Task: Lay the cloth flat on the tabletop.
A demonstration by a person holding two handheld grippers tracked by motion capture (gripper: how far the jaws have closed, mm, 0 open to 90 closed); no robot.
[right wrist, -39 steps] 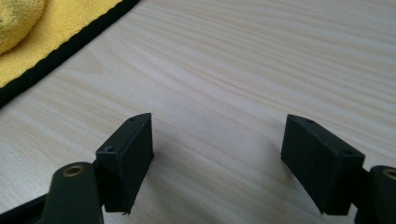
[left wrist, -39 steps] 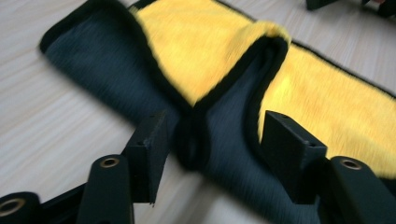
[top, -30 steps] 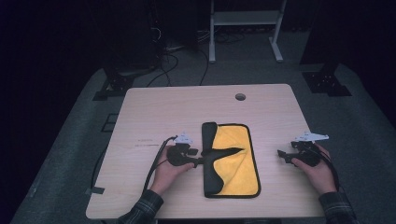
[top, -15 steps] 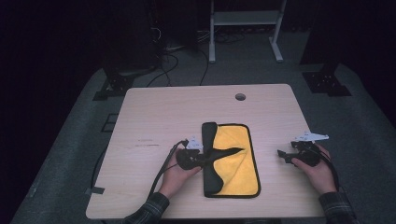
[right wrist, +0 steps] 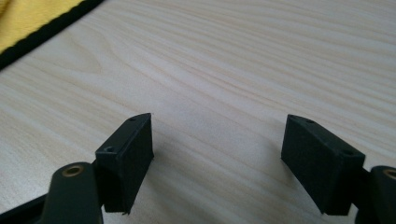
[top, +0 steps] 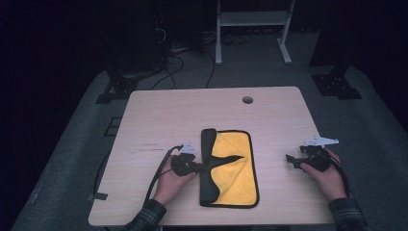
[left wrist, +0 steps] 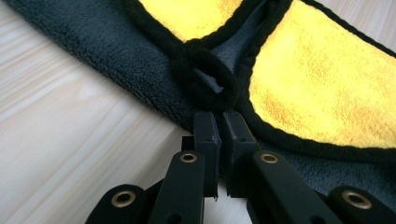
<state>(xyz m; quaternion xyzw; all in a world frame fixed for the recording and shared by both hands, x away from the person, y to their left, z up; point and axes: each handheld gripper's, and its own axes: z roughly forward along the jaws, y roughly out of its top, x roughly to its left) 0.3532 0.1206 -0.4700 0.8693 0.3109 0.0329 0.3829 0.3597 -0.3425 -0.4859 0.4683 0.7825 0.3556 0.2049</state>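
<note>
A yellow cloth [top: 235,166] with a black hem lies on the table, its dark grey underside [top: 208,168] folded over along the left edge. My left gripper [top: 201,166] is at that folded edge. Its jaws have just been closing and are now shut on the black hem [left wrist: 212,86], which bunches into a loop at my left gripper's [left wrist: 219,114] tips. To the right of the cloth and apart from it, my right gripper [top: 290,160] rests low over bare wood. In its own view my right gripper [right wrist: 218,123] stands open with nothing between the pads.
The light wooden table [top: 168,115] has a round cable hole [top: 247,100] near its far edge. A black cable [top: 159,173] trails from the left gripper toward the front left. A corner of the cloth [right wrist: 32,18] lies far left of the right jaws.
The left jaws have closed on the hem at the cloth's folded left edge, and that hand shifted slightly beside it. The right hand has kept still.
</note>
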